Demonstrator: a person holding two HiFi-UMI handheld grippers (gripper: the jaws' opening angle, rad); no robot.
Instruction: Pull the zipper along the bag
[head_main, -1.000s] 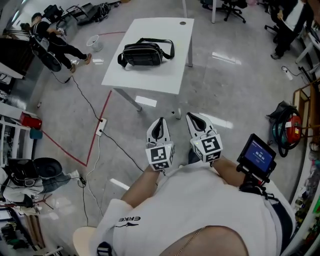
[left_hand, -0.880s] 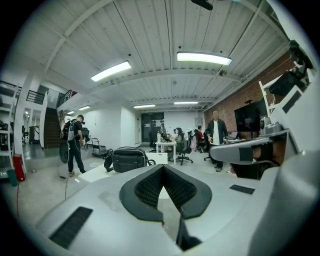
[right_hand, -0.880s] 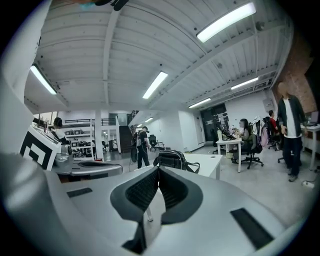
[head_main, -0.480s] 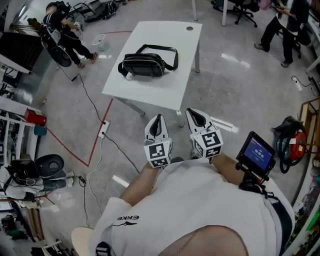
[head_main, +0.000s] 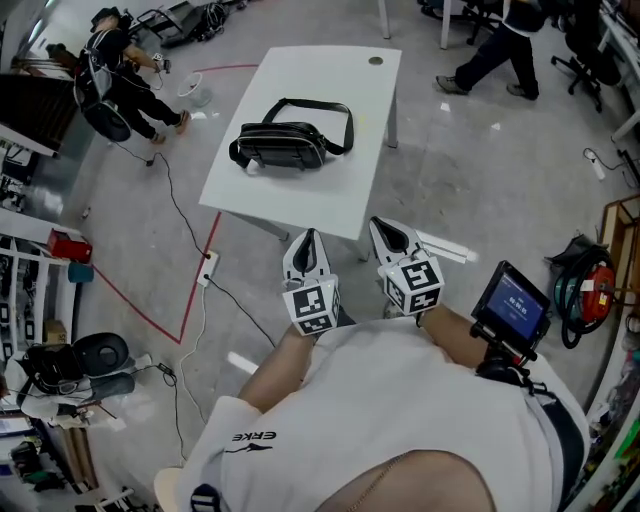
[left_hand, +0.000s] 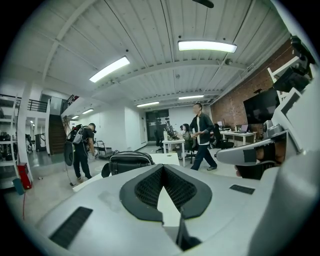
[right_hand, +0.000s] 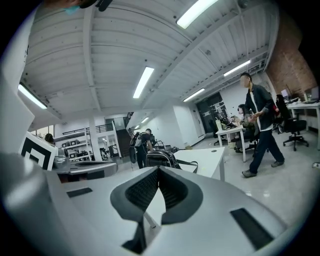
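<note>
Head view: a black fabric bag with a strap (head_main: 283, 146) lies on a white rectangular table (head_main: 300, 195), well ahead of the left gripper (head_main: 308, 240) and right gripper (head_main: 386, 230), each with jaws pressed together on nothing.

The bag (head_main: 283, 146) was black, the table (head_main: 325, 195) white. The left gripper (head_main: 306, 240) and right gripper (head_main: 388, 232) were white, with black mesh-patterned pads (left_hand: 145, 189) and black-and-white square markers. A red line (head_main: 200, 275) crossed the grey floor (head_main: 480, 160).
</note>
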